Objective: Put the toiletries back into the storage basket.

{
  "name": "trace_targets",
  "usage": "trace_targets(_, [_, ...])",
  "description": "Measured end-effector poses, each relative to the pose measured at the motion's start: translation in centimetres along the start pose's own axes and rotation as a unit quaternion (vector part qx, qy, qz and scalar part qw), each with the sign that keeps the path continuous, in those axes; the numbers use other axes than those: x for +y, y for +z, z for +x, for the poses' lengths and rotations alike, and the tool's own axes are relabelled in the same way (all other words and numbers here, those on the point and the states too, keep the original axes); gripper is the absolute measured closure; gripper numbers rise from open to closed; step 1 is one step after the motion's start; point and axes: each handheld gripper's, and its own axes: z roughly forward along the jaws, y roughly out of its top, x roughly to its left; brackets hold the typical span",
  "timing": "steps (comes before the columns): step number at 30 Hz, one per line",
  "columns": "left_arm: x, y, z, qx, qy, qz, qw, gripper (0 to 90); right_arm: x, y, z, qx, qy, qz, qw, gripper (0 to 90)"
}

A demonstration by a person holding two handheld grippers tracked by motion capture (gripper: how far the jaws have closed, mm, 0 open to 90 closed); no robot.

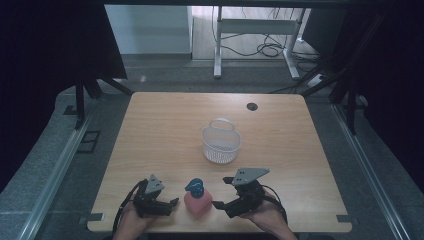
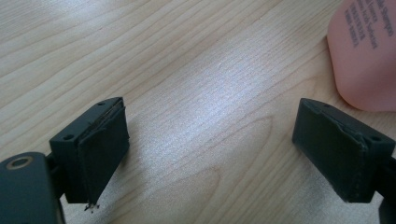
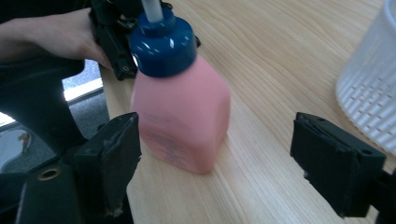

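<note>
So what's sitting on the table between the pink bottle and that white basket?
Nothing: in the high view only bare wooden table lies between the pink bottle and the white basket.

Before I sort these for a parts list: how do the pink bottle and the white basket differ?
The pink bottle is solid-walled and closed by a blue cap; the white basket is mesh-walled and open-topped with a handle. The bottle stands near the table's front edge between both grippers; the basket sits farther back, mid-table. Both stand upright on the wooden table.

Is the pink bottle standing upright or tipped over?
Upright. The pink bottle stands on its base on the table, its blue cap on top; the high view shows the same.
</note>
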Motion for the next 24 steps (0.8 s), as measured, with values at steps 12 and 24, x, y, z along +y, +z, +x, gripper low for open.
trace_targets(12, [0.0,0.0,0.0,0.0,0.001,0.001,1.0,10.4,1.8,1.2,0.9,0.017,-0.019,0.001,0.9997,29.8])
trace_targets(24, [0.0,0.0,0.0,0.0,0.0,0.0,1.0,10.4,3.3,2.4,1.7,0.03,-0.038,-0.002,0.9988,41.4])
